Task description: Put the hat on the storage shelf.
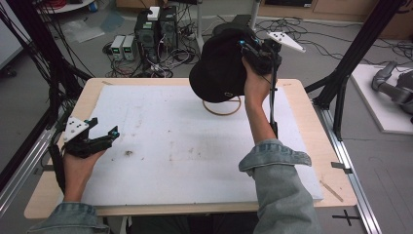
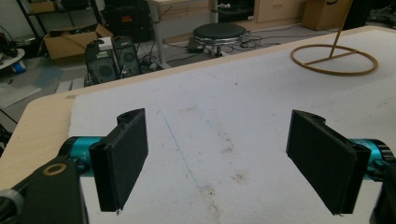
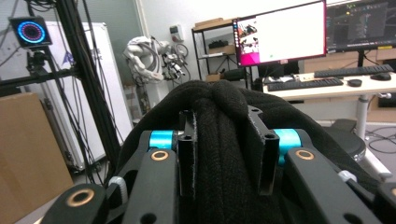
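Right gripper (image 3: 223, 154) pinches black hat (image 1: 221, 66) above wire stand (image 1: 222, 107).

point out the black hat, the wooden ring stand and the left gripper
black hat (image 1: 219, 68): high view, on the crown, held up by the right gripper.
wooden ring stand (image 2: 334, 60): left gripper view, on the crossbar inside its ring.
left gripper (image 2: 217, 156): left gripper view, midway between its open jaws.

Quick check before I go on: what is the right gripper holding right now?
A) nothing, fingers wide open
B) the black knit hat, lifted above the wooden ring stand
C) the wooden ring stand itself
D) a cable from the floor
B: the right gripper has its fingers pinched on the black knit hat, held up above the wooden ring stand.
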The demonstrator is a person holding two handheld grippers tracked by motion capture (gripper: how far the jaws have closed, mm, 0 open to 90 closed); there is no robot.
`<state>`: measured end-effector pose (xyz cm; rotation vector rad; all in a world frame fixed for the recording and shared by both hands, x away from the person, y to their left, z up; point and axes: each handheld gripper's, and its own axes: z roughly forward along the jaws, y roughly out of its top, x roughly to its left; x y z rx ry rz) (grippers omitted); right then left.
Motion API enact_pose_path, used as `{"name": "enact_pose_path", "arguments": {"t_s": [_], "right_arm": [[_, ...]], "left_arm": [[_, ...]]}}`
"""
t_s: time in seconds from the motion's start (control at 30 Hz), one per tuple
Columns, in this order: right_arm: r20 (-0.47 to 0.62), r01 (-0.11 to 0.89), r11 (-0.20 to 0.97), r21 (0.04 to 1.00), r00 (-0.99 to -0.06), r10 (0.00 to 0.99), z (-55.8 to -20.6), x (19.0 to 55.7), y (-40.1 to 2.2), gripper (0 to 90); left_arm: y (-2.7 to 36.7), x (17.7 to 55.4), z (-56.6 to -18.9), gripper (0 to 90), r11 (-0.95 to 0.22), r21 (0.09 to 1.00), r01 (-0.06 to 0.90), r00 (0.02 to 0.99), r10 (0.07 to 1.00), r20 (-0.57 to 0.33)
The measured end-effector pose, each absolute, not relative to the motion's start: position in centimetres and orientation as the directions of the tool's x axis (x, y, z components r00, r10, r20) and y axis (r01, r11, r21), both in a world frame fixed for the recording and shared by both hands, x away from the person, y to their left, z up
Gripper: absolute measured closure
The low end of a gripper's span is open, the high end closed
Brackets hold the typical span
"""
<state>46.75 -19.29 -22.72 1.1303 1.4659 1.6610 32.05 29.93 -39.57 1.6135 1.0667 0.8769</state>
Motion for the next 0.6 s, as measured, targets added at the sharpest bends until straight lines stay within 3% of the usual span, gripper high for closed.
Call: {"name": "enact_pose_path", "arguments": {"t_s": [0.6], "right_arm": [[0.178,0.149,-0.132,0.980,-0.367,0.913,-24.6,49.6,-18.2,68.7]], "left_arm": [[30.0,32.1,-39.7,21.1,-0.140,0.962,0.234,0.354,0.934,0.050]]}}
